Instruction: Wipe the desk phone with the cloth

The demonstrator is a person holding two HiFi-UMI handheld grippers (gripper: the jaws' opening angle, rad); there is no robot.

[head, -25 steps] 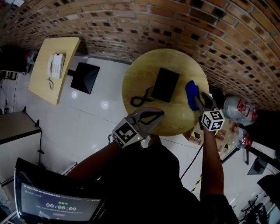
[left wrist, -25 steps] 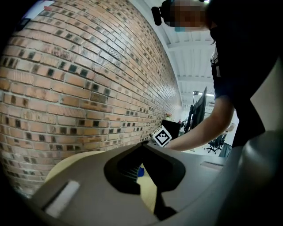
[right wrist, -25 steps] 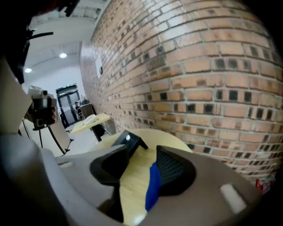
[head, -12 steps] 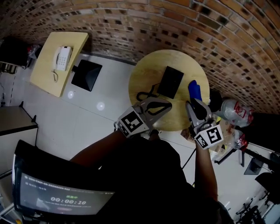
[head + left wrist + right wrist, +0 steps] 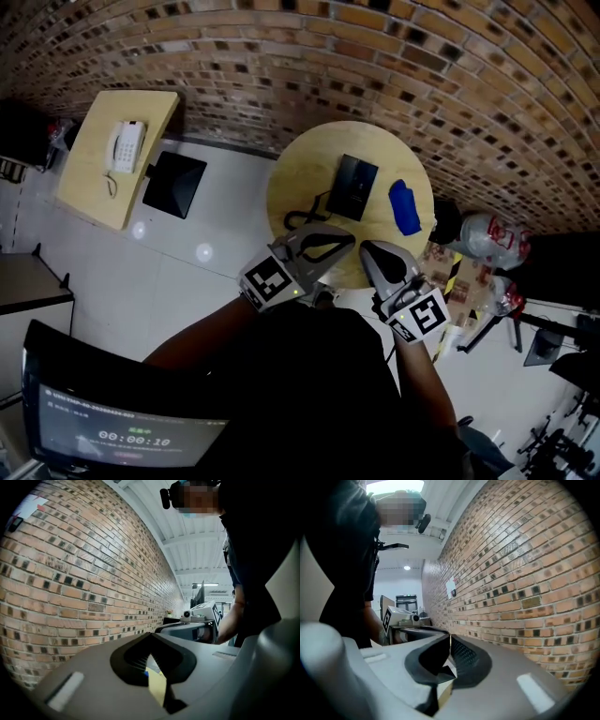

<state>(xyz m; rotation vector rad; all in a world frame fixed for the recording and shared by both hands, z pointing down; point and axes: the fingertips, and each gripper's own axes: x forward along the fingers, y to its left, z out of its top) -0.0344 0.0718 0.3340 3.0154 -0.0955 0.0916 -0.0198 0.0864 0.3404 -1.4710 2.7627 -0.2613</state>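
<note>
Right tool (image 5: 373, 251): back off the blue cloth (image 5: 405, 207) it hovered over, jaws closing tight together, nothing between them.
Cloth: flat on the round surface (image 5: 300, 187), just right of the black desk phone (image 5: 353, 187).
Left tool (image 5: 345, 240): pressed together, empty.
Head view only: phone and cloth; the tool views mostly catch brick wall (image 5: 525, 564).

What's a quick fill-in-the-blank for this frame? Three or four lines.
1. The cloth on the round table is coloured ____.
2. In the head view, the cloth lies to the ____ of the black desk phone.
3. The white phone sits on the ____ table.
4. The right gripper has its jaws ____, holding nothing.
Missing words: blue; right; rectangular; shut.
</note>
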